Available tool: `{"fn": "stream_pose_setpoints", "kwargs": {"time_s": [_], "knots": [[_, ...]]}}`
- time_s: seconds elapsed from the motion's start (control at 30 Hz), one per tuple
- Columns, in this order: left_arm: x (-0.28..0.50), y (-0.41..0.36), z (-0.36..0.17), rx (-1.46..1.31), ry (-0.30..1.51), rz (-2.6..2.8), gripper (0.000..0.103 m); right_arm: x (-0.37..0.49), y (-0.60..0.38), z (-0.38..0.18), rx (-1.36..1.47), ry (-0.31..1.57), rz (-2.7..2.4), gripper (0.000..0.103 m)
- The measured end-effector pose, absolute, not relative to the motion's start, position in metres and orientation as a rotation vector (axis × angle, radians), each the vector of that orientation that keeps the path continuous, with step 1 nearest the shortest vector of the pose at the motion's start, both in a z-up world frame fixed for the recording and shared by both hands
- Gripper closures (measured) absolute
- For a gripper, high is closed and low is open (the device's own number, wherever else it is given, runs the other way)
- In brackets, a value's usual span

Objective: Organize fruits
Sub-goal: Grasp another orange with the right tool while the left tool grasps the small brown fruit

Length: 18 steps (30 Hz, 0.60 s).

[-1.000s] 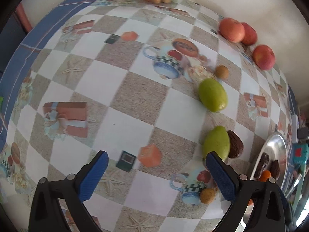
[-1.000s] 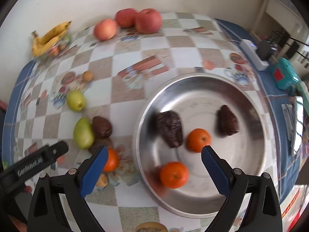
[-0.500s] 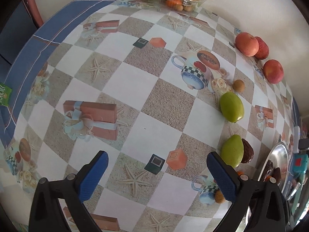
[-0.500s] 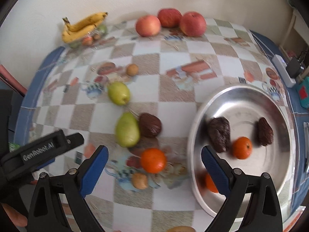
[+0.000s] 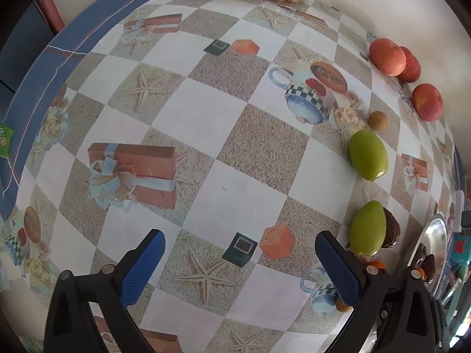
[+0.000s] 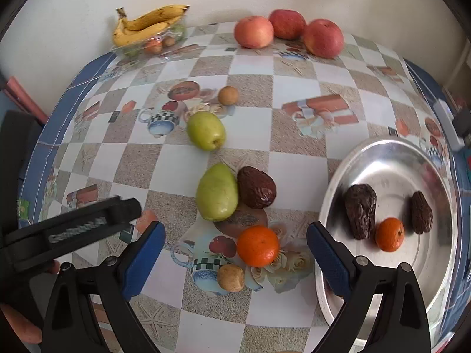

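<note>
Right gripper [image 6: 234,253] with both blue pads wide apart and nothing between them, now swung away from the steel bowl [image 6: 382,153] toward the loose fruit, so that the tangerine on the cloth [image 6: 258,245] sits almost centred between the fingers, just ahead of them; a second ago centred over the bowl instead. Probably the next fruit to collect. In the bowl already: two dark dates and one tangerine [image 6: 389,234] visible, where two were seen earlier; the other perhaps hidden behind the right finger, cannot tell. Still out on the table: two green pears, the nearer pear [image 6: 217,191] touching a brown date [image 6: 256,187], two small tan fruits, three apples and the bananas [image 6: 147,26] at the far edge. Left gripper [image 5: 240,260] also spread open and empty, hovering over bare checkered cloth, drawn back a little from the nearer pear [image 5: 368,228] since half a second ago
</note>
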<state>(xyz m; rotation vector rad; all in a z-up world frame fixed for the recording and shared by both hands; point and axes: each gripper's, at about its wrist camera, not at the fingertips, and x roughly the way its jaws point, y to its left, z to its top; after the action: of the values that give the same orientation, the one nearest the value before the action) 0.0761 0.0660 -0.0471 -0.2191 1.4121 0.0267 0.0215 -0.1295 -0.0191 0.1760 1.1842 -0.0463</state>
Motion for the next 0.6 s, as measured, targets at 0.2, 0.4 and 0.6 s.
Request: {"fn": "stream_pose_setpoints", "kwargs": {"time_s": [0.2,0.4,0.6], "knots": [[0.078,0.061,-0.048,-0.21,1.422,0.009,0.0,0.023,-0.131,-0.026,0.15,1.213,-0.067,0.038],[0.08,0.05,-0.055,-0.21,1.443,0.0,0.0,0.025,-0.136,-0.043,0.153,1.27,-0.093,0.057],[0.083,0.038,-0.059,-0.214,1.442,-0.01,0.0,0.025,-0.136,-0.054,0.151,1.304,-0.105,0.065]]}}
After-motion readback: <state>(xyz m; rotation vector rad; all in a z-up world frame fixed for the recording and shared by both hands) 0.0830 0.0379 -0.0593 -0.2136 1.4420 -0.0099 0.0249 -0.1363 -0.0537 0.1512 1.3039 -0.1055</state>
